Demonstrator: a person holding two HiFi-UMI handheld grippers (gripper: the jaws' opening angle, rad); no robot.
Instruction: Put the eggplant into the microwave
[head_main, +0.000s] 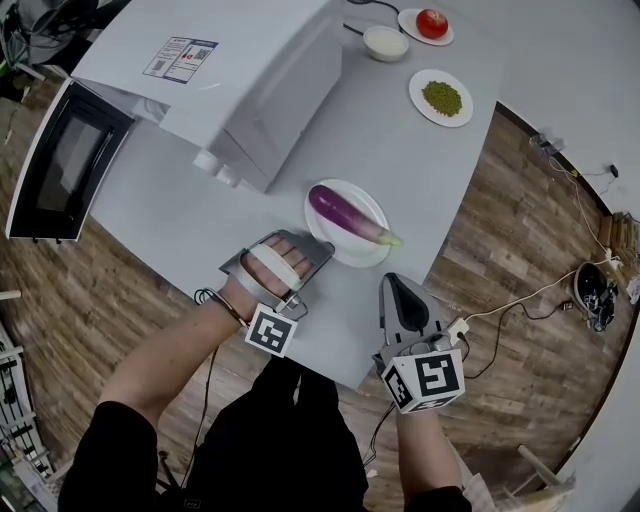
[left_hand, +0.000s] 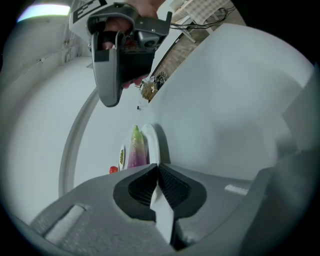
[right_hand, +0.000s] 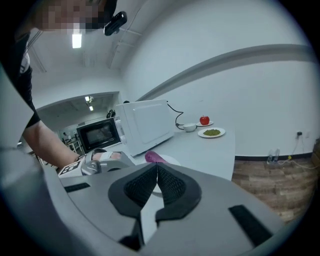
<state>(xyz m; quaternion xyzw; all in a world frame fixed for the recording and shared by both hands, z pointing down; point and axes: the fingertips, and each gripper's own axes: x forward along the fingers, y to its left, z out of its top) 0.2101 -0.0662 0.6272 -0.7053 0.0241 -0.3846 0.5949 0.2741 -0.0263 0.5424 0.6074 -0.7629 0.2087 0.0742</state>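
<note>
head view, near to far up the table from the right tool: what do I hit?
right tool → eggplant → plate of green food → tomato. Bowl left out: it sits about level with the tomato.

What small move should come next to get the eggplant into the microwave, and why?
Probably open the left claw and ease it toward the eggplant: it and the right claw are shut, empty, the eggplant lies untouched on its plate, the microwave door stands open.
</note>
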